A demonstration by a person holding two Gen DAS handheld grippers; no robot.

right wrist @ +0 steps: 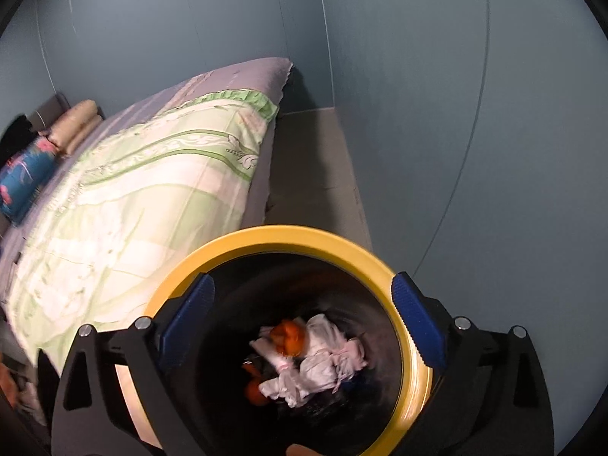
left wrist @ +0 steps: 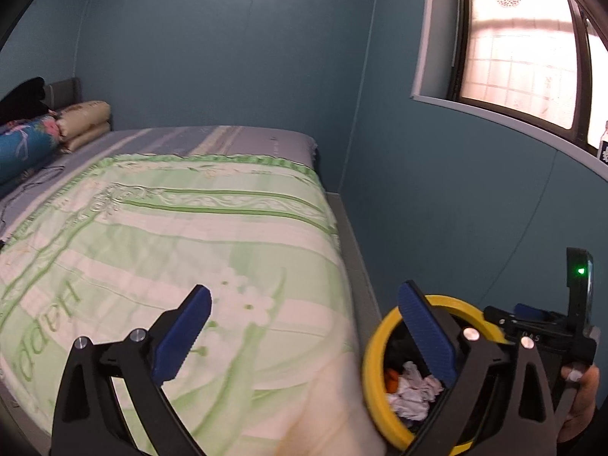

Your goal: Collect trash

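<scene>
I am in a bedroom with flat blue-grey walls (left wrist: 212,45), and the bed (left wrist: 163,235) beneath me is spread with a pale green-and-white floral quilt over a grey-lilac sheet. At its far end lie a folded beige pillow (left wrist: 85,119) and a blue flowered bolster (left wrist: 28,140). A dark-framed window (left wrist: 520,49) with a red paper cut-out on the glass sits high on the side wall.

My left gripper (left wrist: 304,336) is spread wide over the quilt's edge, nothing between its blue pads. My right gripper (right wrist: 304,321) is spread wide too, empty, directly above the round black bin with a yellow rim (right wrist: 266,237), which stands on the grey floor (right wrist: 315,167) just beside the bed. Inside it lie crumpled white paper tissues (right wrist: 323,364) and orange scraps (right wrist: 290,336).

The trash is blurred, so I cannot tell what the orange bits are. A dark shape by the headboard stays unreadable, and the bin's base is cut off.
</scene>
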